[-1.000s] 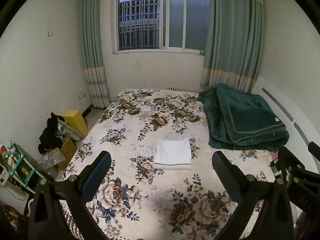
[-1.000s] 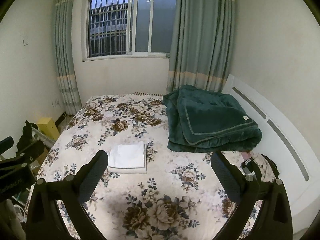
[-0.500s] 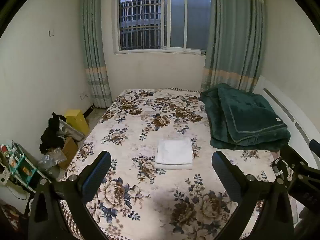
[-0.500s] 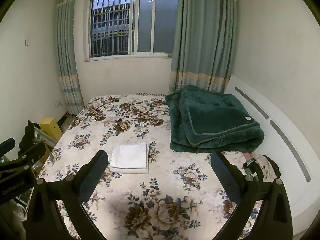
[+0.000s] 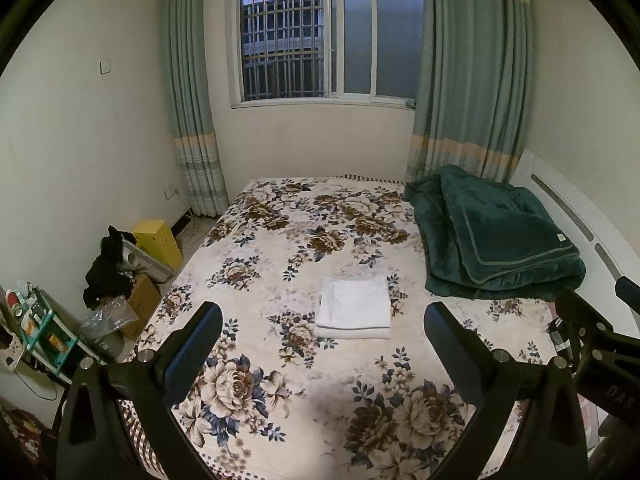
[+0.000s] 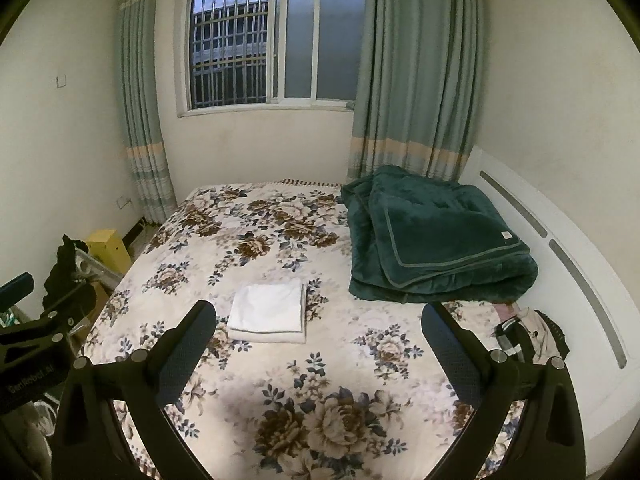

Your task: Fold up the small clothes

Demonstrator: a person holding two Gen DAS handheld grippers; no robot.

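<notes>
The left gripper [image 5: 322, 330] is held above the near end of the bed [image 5: 280, 408], its two black fingers spread wide apart with nothing between them. The right gripper [image 6: 318, 328] is held the same way, jaws wide and empty, also over the near end of the bed and clear of the cover.

A white garment [image 5: 354, 307], folded into a neat flat rectangle, lies on the flowered bed cover about midway along the bed. In the left wrist view it sits between the two fingers and beyond them; in the right wrist view the same garment [image 6: 269, 313] lies just beyond the left finger. Neither gripper touches it.

On the far right of the bed a dark green blanket [image 5: 496, 236] is folded into a thick pile, next to the white headboard [image 6: 568, 280] along the right wall. To the right of the right gripper, a small heap of checked and pale cloth [image 6: 528, 332] lies at the edge of the bed near the headboard.

At the far wall a barred window [image 5: 328, 40] stands between long green curtains [image 5: 472, 72]. On the floor to the left of the bed are a yellow box [image 5: 158, 240], a dark piece of clothing [image 5: 110, 268] draped over some clutter, and a cardboard box [image 5: 140, 304].
</notes>
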